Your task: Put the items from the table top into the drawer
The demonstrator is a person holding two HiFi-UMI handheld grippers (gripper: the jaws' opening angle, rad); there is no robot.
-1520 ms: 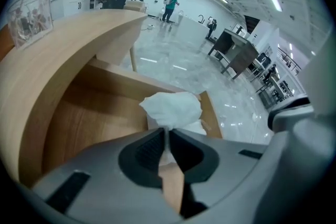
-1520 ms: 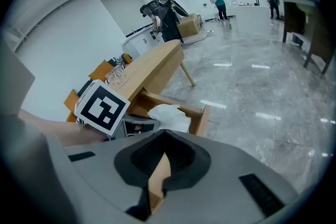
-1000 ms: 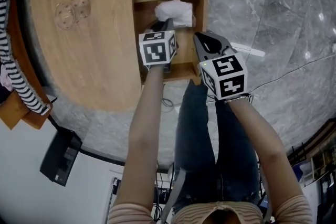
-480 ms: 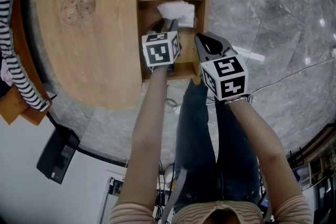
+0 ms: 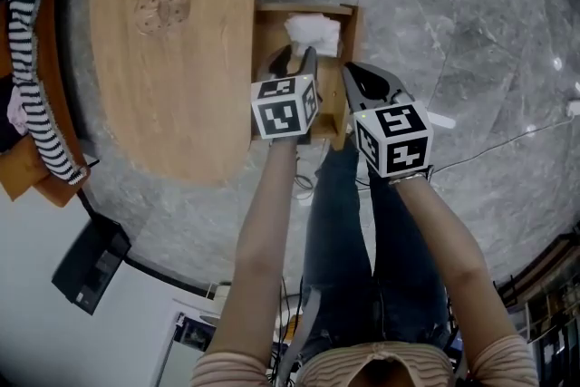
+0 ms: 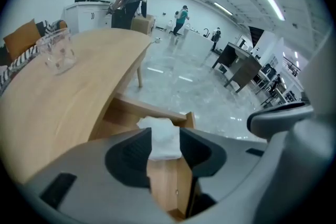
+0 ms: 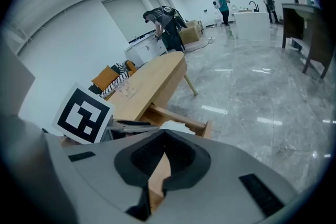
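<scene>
While the white folded item (image 5: pixel 313 33) is lying in the drawer (image 5: pixel 350 41), the release is finishing.
Head view: the left hand-held gripper (image 5: pixel 296 63) is hanging over the open drawer, the right hand-held gripper (image 5: pixel 348 70) at its right wall; a glass (image 5: pixel 161 9) is standing on the counter (image 5: pixel 181 104), well apart. Left gripper view: the jaws have just been opening and are standing wide, nothing between the pads; the item is showing through the gap, down in the drawer. Rising straight up with jaws wide is looking safest, so no pad is snagging the item. Right gripper view: the jaws are meeting at the tips, empty, and are needing clearance from the drawer wall.
</scene>
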